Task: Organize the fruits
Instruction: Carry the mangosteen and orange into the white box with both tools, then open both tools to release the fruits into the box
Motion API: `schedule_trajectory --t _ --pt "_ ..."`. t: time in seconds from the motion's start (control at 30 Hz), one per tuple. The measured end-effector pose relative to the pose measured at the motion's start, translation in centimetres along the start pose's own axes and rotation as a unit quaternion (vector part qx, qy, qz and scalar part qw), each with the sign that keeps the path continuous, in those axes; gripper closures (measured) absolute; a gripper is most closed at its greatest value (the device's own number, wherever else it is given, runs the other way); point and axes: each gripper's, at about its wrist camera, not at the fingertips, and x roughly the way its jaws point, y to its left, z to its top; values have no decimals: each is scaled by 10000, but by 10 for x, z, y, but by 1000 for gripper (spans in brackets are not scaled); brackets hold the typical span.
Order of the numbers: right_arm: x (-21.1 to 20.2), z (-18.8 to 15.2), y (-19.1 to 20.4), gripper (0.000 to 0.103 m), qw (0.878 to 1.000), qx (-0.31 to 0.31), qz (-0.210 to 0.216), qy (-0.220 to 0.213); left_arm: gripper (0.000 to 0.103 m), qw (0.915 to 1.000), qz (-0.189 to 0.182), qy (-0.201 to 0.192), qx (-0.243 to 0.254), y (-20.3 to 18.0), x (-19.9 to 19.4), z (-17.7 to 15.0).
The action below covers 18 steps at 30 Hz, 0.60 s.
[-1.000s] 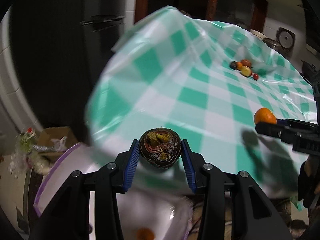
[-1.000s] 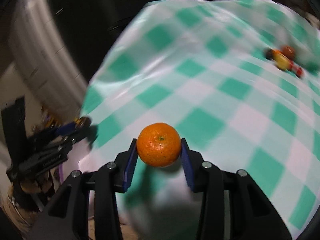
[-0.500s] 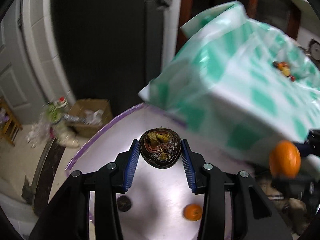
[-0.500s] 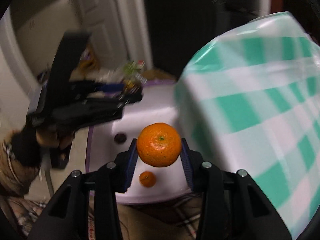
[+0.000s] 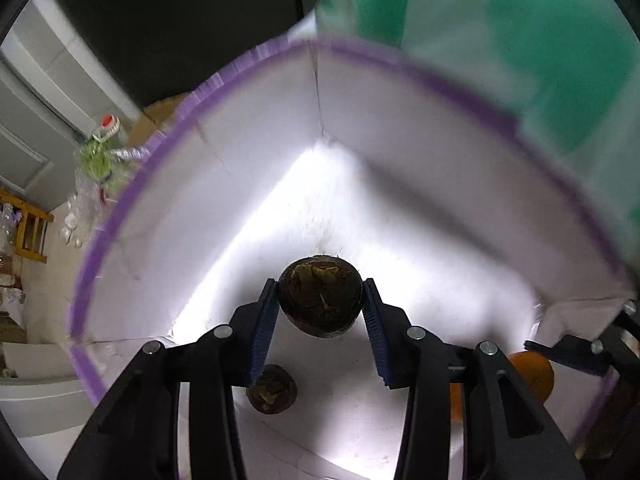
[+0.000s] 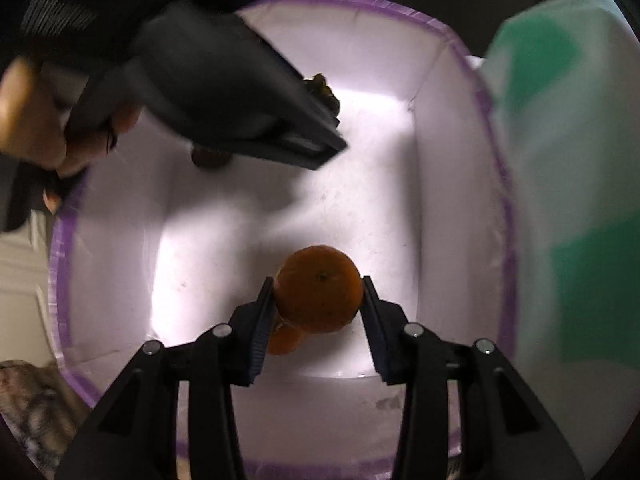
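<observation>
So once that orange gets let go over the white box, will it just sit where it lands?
Probably not. The orange is round, so it would likely roll across the smooth floor of the white box. It might stop against the second orange below. It looks firm between the right gripper pads, unlikely to bruise.

A dark brown fruit (image 5: 319, 295) and an orange (image 6: 319, 288) are hanging over the white box (image 6: 448, 184). Another dark fruit (image 5: 272, 389) and a second orange (image 6: 285, 339) are lying on its floor.

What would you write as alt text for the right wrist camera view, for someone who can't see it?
The right gripper holds an orange over the inside of a white box with a purple rim, above a second orange on the box floor. The left gripper, in a hand, reaches in from the upper left with a dark brown fruit; a green-checked tablecloth hangs at right.
</observation>
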Motion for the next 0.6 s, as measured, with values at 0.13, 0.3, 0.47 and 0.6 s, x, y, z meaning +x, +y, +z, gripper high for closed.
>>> schedule_trajectory --t 0.13,0.3,0.47,0.6 --pt "18 15 12 61 9987 -372 -202 273 62 9993 92 337 146 -5 23 -3" --pt "33 18 20 61 9974 -479 -225 493 62 9988 86 468 113 0 31 -5" --pt "29 16 23 60 9977 -459 -229 454 62 9981 88 604 130 -1 40 -3" --pt "17 14 21 36 9986 -429 -232 228 60 9982 65 593 77 0 40 -1"
